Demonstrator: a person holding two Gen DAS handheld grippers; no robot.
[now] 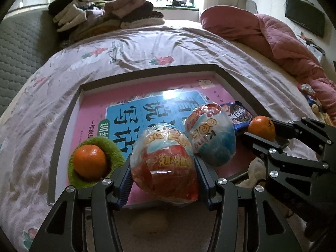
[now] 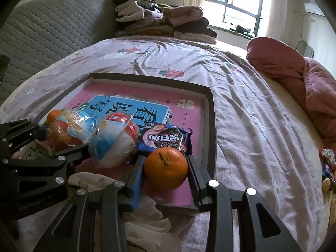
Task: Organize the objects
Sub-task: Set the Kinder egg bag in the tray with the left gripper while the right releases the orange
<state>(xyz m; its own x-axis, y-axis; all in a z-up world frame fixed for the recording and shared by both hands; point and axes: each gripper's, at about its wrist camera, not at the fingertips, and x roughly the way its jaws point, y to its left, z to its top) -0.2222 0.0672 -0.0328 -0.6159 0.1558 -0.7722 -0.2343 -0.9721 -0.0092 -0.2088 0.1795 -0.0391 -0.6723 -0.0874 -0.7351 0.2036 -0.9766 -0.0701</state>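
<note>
The left tongs (image 1: 163, 174) are clamped on a plastic-wrapped egg-shaped toy with a red lower half (image 1: 163, 163), 1 blue-padded finger (image 1: 126, 180) pressed against each side of it. The egg sits over the near edge of a shallow grey-rimmed cardboard tray (image 1: 63, 121) that lies on the floral-print bed sheet (image 1: 147, 46), with a pink and blue book cover (image 1: 98, 105) as its floor.

Just left of the left tongs, a small orange mandarin (image 1: 90, 160) rests in a fuzzy green cup-shaped holder (image 1: 114, 149) inside the tray. Just beyond and to the right of them, touching the gripped egg, lies a second wrapped egg-shaped toy with a blue and white lower half (image 1: 212, 134). Behind that egg is a dark blue snack packet with a strawberry picture (image 2: 163, 138).

The right tongs (image 2: 166, 168) are closed on a second orange mandarin with a green stem (image 2: 166, 168), held between both fingers above the near right corner of the tray. The snack packet lies directly ahead of these tongs, touching the mandarin's far side, and the blue and white egg is just to their left.

A crumpled pale cloth (image 2: 147, 214) lies under the right tongs at the tray's near edge. Well beyond both tongs, a pile of folded clothes (image 2: 163, 25) sits at the head of the bed, and a pink quilt (image 2: 310, 84) is bunched far to the right.
</note>
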